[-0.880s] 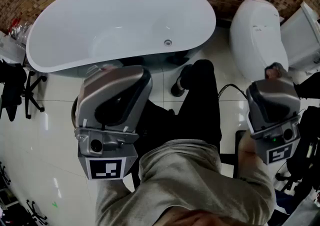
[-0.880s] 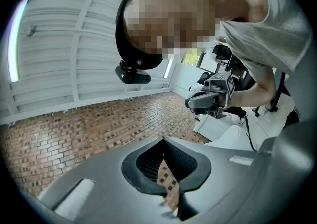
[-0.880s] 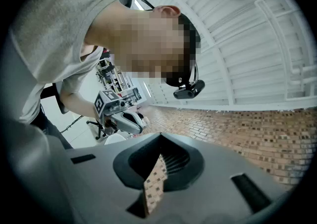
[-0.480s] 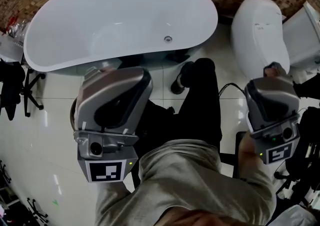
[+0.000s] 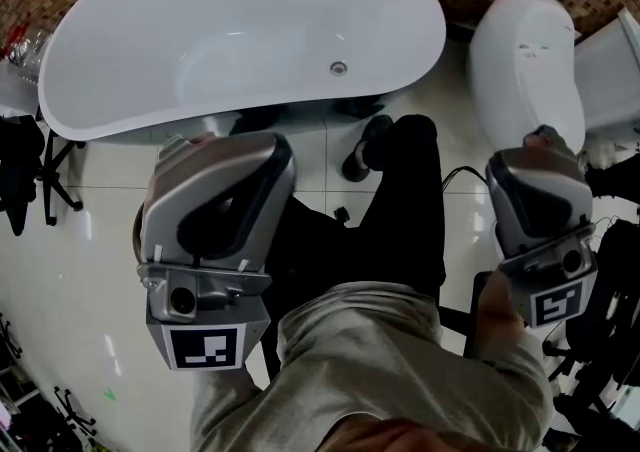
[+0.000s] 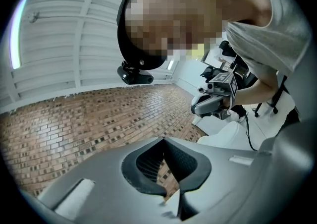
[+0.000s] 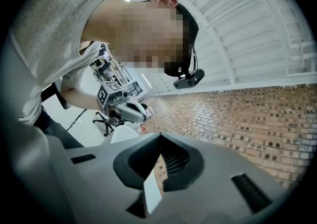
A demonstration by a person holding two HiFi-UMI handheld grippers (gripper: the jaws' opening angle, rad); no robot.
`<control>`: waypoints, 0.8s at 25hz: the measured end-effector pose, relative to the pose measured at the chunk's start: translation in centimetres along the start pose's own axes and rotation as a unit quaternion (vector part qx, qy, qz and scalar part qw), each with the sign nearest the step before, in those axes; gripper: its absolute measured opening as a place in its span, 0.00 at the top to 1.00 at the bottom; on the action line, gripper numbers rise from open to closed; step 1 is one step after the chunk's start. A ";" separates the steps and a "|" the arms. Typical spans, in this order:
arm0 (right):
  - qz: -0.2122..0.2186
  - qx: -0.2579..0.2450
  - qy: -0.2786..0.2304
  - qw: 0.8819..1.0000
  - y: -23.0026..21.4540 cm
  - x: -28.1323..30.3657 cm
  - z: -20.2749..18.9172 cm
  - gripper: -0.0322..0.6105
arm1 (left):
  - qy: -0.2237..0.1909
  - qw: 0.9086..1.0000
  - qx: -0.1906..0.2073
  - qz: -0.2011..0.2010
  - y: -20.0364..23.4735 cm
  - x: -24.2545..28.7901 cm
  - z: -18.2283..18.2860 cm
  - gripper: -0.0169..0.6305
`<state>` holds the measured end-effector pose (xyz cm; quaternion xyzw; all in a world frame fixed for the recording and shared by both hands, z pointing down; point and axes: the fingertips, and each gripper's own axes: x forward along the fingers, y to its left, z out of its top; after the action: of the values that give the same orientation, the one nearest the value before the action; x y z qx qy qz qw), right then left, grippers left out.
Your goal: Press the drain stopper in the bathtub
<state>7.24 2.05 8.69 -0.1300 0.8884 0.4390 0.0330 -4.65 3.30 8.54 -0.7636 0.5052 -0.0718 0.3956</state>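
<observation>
Left gripper (image 6: 163, 141): you hold it low on your left, well short of the bathtub (image 5: 420, 0). Its fingers (image 6: 188, 161) are together at the tips with nothing between them. Its camera looks up at the brick wall (image 6: 74, 129), not into the tub.

Bathtub: white and bare inside, lying across the top of the head view just beyond your feet.

Drain stopper (image 5: 338, 67): a small round metal disc on the tub floor, towards the right end and near your side wall. It is well apart from both grippers.

Right gripper (image 7: 159, 136): held low on your right beside the white fixture (image 5: 525, 60). Its fingers (image 7: 176, 161) are also closed tip to tip and empty.

Step in hand: by my reading the reach has not begun, so you have yet to bring a gripper over the rim.

Doing it well: keep the fingers together so they make one blunt tip. Tilt the chosen gripper nose-down until its own view shows the stopper. Lower it over the near wall without touching it. Set the tip on the middle of the disc and press straight down, since an off-centre push will likely slide off the metal. The right gripper looks the shorter reach.

Changed from earlier: the tub and stopper sit a little higher in the head view, and the left gripper a little lower and further left. The right gripper is much where it was. Neither is any closer to the stopper.
</observation>
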 end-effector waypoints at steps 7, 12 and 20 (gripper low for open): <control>0.013 0.039 0.041 0.998 0.3 0.7 -5.1 0.95 | 0.045 0.999 -0.029 0.003 0.6 0.9 -4.5 0.96; 0.025 0.067 0.091 0.993 0.8 1.4 -10.5 0.95 | 0.083 0.995 -0.058 0.003 0.8 1.6 -8.9 0.96; 0.071 0.110 0.164 0.978 3.8 3.6 -20.6 0.95 | 0.142 0.984 -0.099 -0.036 -0.3 4.2 -18.4 0.96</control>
<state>3.88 -12.70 23.64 -0.1323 0.9315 0.3126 -0.1310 -11.83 -9.91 20.01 -0.7986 0.5332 -0.1430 0.2399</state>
